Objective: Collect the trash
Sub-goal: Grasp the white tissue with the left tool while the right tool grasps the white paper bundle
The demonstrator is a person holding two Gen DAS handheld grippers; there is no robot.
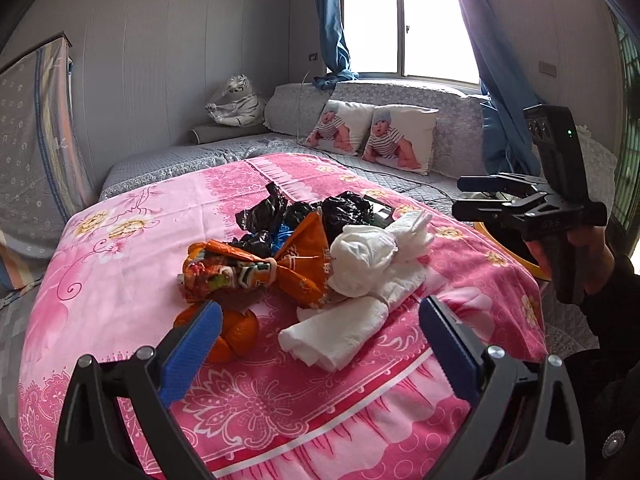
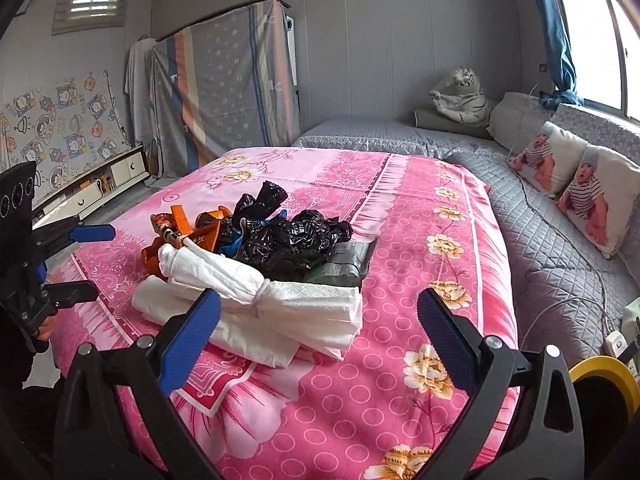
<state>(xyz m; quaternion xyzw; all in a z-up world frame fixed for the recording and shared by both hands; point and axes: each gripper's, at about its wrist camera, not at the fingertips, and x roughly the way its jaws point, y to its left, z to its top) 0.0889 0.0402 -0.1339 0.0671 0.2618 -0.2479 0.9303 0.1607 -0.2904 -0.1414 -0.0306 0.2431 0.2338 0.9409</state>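
A heap of trash lies on a pink floral blanket (image 1: 120, 280) (image 2: 420, 220). It holds a white tied paper bundle (image 1: 360, 276) (image 2: 260, 304), an orange snack wrapper (image 1: 256, 268) (image 2: 204, 226), crumpled black plastic bags (image 1: 340, 210) (image 2: 292, 240), a dark green packet (image 2: 344, 266) and an orange fruit peel (image 1: 236, 334). My left gripper (image 1: 320, 306) (image 2: 104, 259) is open just short of the heap, its left pad over the peel. My right gripper (image 2: 319, 296) (image 1: 458, 195) is open beside the white bundle, holding nothing.
A yellow-rimmed bin (image 2: 600, 376) (image 1: 516, 258) stands beside the blanket's right edge. Behind is a grey quilted bed (image 2: 540, 248) with two baby-print cushions (image 1: 400, 140), a toy tiger (image 1: 240, 100) and a cable running to a power strip (image 2: 616, 340). A cloth-covered wardrobe (image 2: 224, 92) stands at the wall.
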